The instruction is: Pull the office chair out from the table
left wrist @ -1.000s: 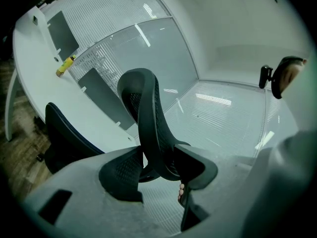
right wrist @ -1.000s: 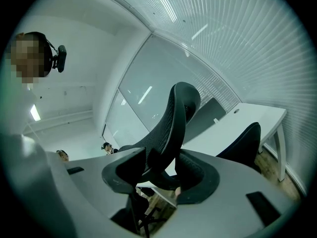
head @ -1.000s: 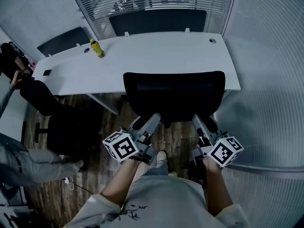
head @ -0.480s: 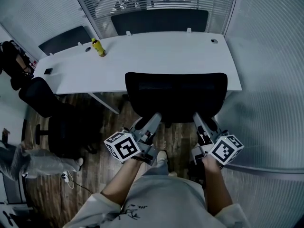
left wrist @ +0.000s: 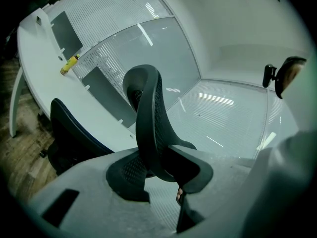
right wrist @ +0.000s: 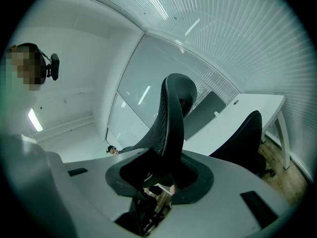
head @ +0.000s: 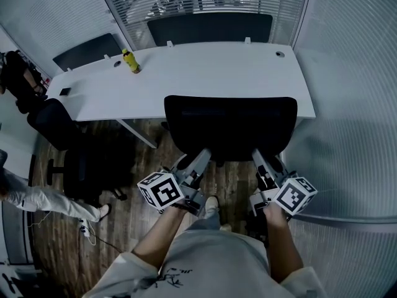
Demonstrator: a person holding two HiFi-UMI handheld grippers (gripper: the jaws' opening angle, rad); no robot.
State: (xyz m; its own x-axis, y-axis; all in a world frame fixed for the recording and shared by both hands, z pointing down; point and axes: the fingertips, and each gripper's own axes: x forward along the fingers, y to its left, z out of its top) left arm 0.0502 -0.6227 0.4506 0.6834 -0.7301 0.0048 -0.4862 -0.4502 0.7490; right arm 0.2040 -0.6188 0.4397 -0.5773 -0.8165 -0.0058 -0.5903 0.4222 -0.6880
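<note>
Now the left hand-held gripper [head: 203, 154] and right hand-held gripper [head: 256, 154], jaws just closed further, clamp the office chair [head: 229, 124] at the bench's [head: 205, 73] 6 o'clock.

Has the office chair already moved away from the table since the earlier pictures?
No visible move. The office chair overlaps the same stretch of the front edge of the table as one second ago.
</note>
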